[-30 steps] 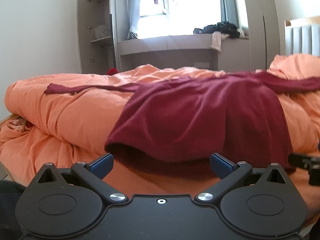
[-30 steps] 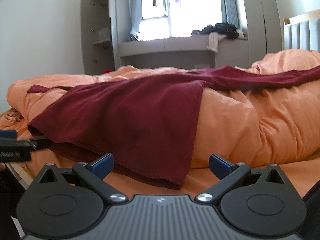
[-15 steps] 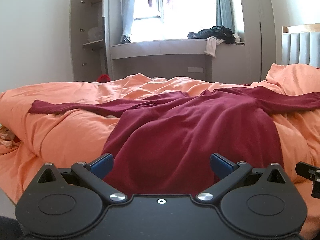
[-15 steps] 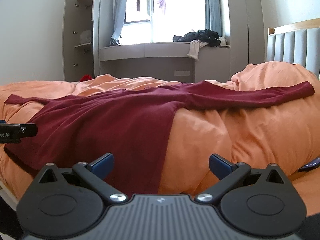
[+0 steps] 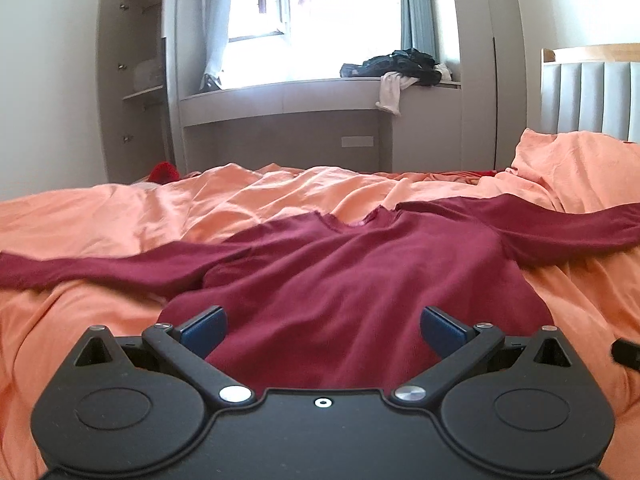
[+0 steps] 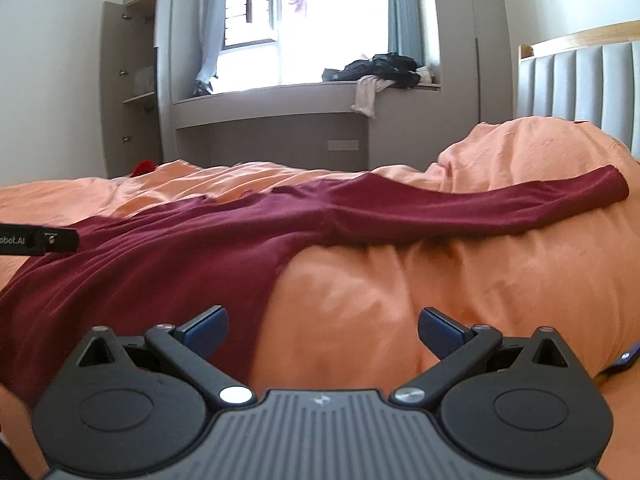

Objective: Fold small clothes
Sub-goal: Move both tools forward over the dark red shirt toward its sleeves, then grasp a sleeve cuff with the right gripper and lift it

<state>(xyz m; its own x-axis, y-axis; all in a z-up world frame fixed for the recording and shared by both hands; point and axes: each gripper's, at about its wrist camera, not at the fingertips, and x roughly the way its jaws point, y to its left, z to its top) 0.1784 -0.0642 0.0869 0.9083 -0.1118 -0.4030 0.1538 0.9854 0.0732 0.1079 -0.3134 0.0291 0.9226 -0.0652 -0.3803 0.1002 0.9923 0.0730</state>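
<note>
A dark red long-sleeved top [image 5: 352, 280] lies spread flat on the orange duvet [image 5: 120, 216], sleeves out to both sides, neckline facing away. My left gripper [image 5: 323, 328] is open and empty, held above the top's lower body. The top also shows in the right wrist view [image 6: 160, 264], with its right sleeve [image 6: 480, 208] stretched over a duvet hump. My right gripper [image 6: 323, 328] is open and empty, over the top's right side edge and bare duvet. The left gripper's tip [image 6: 40, 240] shows at the left edge of the right wrist view.
A window seat [image 5: 304, 96] behind the bed carries a pile of dark clothes [image 5: 400, 66]. An open wardrobe [image 5: 132, 88] stands at the back left. A padded headboard [image 6: 580, 80] is at the right. A small red item [image 5: 162, 171] lies beyond the bed.
Both grippers have risen from beside the hem at the bed's edge to above the top, looking further along it. Both stay open and empty. The top has not moved.
</note>
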